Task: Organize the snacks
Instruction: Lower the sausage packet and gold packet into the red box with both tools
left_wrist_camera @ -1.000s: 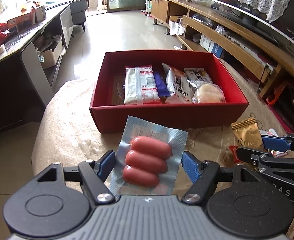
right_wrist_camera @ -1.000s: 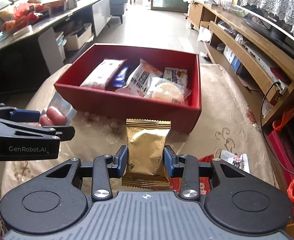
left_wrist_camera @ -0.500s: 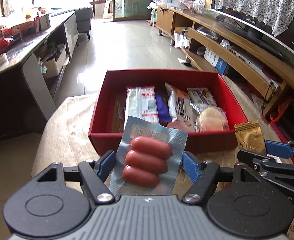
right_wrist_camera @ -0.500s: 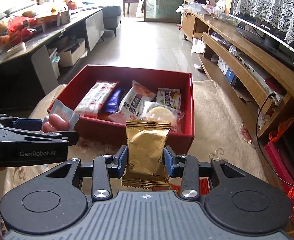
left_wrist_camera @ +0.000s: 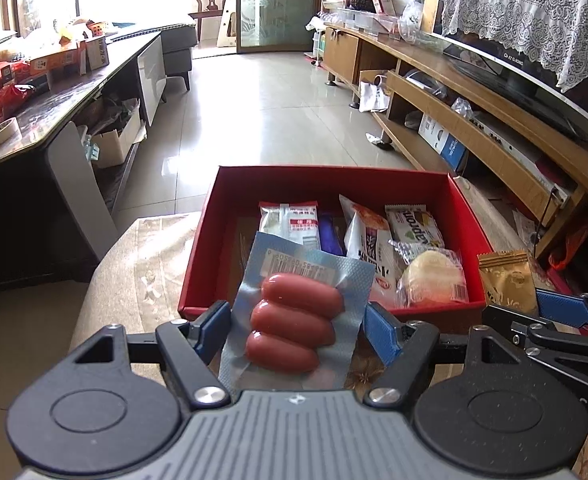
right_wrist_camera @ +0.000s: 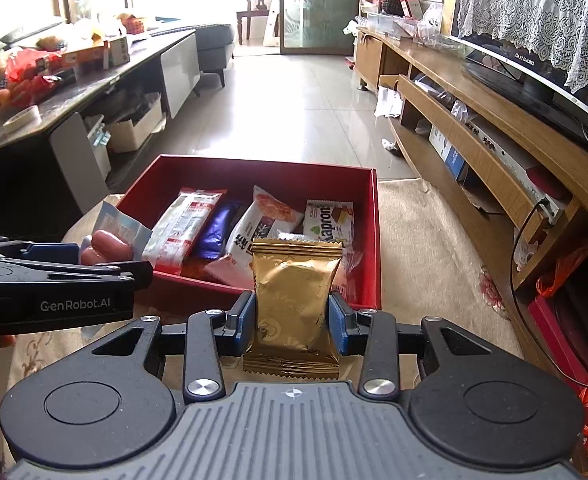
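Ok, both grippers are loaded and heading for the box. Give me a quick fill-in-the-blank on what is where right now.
1. The left gripper holds a sealed pack of ____ sausages.
2. The right gripper grips a ____-coloured snack packet between its jaws.
3. The snacks already sorted lie inside an open ____ box.
4. In the right wrist view, the purple bar lies directly to the ____ of the red-and-white packet.

Missing words: three; gold; red; right
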Demonstrator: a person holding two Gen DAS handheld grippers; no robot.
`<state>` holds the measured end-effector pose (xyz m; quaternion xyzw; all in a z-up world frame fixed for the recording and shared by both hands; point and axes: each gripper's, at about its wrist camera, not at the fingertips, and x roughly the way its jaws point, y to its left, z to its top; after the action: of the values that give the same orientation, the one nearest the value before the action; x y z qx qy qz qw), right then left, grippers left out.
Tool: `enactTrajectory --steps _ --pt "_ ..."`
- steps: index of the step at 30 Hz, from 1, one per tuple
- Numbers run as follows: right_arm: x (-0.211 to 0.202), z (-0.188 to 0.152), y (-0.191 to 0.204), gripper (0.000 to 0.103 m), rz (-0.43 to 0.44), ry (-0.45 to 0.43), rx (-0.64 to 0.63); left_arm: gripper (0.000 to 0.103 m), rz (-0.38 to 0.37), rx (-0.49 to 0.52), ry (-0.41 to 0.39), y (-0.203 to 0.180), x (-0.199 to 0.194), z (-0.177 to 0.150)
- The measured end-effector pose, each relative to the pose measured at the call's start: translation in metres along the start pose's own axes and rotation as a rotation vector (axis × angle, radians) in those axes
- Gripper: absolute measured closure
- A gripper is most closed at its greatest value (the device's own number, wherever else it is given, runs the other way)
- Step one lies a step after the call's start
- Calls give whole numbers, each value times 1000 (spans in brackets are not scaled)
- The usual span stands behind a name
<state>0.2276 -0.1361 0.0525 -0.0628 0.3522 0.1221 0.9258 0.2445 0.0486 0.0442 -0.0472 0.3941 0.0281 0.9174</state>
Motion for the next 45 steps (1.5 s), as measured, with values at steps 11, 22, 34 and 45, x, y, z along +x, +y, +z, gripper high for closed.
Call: enactTrajectory --steps 11,22,34,45 --pt "7 14 -2 57 1 -19 8 35 3 -12 -7 -3 11 13" --pt "14 20 -5 57 -2 -25 16 35 7 -20 -15 -3 16 20" --pt "25 30 -6 57 -4 -33 19 35 17 -32 -18 -3 26 30" --pt "50 42 -7 56 -8 -19 18 35 37 -46 0 -3 50 42"
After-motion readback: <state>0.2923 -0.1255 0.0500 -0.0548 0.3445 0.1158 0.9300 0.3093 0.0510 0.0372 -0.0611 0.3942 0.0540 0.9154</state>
